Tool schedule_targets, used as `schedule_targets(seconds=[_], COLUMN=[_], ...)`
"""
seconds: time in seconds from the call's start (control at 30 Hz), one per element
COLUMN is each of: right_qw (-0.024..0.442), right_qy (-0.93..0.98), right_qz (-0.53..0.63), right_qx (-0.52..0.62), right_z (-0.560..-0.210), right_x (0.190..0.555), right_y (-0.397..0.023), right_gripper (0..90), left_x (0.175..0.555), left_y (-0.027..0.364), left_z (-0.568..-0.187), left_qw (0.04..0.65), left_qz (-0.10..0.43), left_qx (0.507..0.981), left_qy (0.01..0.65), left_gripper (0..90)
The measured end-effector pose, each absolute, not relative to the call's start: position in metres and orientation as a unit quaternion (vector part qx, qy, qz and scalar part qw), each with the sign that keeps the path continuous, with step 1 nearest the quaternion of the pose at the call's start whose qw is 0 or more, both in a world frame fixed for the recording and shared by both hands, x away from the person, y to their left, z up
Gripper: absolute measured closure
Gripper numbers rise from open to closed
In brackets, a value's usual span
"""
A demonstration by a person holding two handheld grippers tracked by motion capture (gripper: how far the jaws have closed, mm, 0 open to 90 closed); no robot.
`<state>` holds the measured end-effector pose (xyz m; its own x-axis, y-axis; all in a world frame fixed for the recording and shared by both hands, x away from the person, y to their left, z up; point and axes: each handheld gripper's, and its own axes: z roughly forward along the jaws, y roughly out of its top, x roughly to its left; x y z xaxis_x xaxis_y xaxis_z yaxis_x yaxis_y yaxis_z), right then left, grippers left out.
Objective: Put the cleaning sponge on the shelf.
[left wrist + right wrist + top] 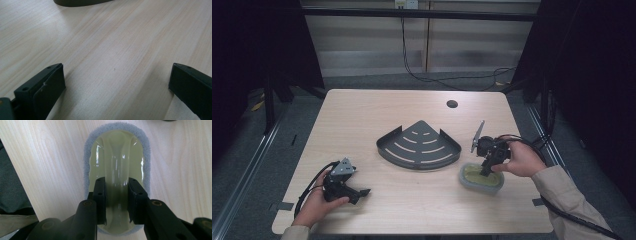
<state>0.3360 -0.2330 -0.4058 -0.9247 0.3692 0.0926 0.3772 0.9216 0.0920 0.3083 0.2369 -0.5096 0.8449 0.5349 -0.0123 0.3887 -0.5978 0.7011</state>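
Note:
A scrubber with a grey sponge rim and a glossy yellow-green plastic handle (117, 165) lies flat on the table at the right (481, 178). My right gripper (117, 182) points straight down on it, its two jaws shut on the raised handle ridge (486, 170). A dark grey fan-shaped shelf tray (418, 145) with curved slots sits in the middle of the table. My left gripper (362, 192) rests low at the front left, its jaws wide open over bare wood (115, 75); the tray's edge (80, 2) shows at the top of that view.
The light wooden table (362, 110) has a round cable hole (452, 104) near its far edge. Cables trail from both grippers off the table's sides. Grey floor and dark frame posts surround the table.

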Motion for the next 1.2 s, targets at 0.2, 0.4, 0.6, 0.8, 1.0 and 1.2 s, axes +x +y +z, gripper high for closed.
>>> schedule_targets(seconds=[0.2,0.4,0.6,0.8,1.0,1.2], right_qw=[0.036,0.038,0.036,0.036,0.035,0.031], right_qy=[-0.978,-0.978,-0.977,-0.978,-0.978,-0.977], right_qz=[-0.056,-0.056,-0.056,-0.056,-0.059,-0.063], right_qx=[-0.197,-0.199,-0.201,-0.199,-0.197,-0.2], right_z=[-0.398,-0.389,-0.381,-0.376,-0.371,-0.364], right_x=[0.337,0.34,0.342,0.344,0.347,0.349], right_y=[-0.231,-0.23,-0.227,-0.226,-0.225,-0.224], right_gripper=[71.4,71.4,71.4,71.4,71.4,71.4], left_x=[0.308,0.308,0.308,0.308,0.308,0.308], left_y=[0.237,0.237,0.237,0.237,0.237,0.236], left_z=[-0.51,-0.51,-0.51,-0.51,-0.51,-0.51], left_qw=[0.366,0.365,0.365,0.367,0.367,0.369], left_qz=[0.1,0.1,0.1,0.1,0.1,0.098], left_qx=[0.888,0.888,0.888,0.887,0.887,0.886], left_qy=[0.261,0.26,0.26,0.262,0.263,0.264], left_gripper=[0.1,0.1,0.1,0.1,0.1,0.1])
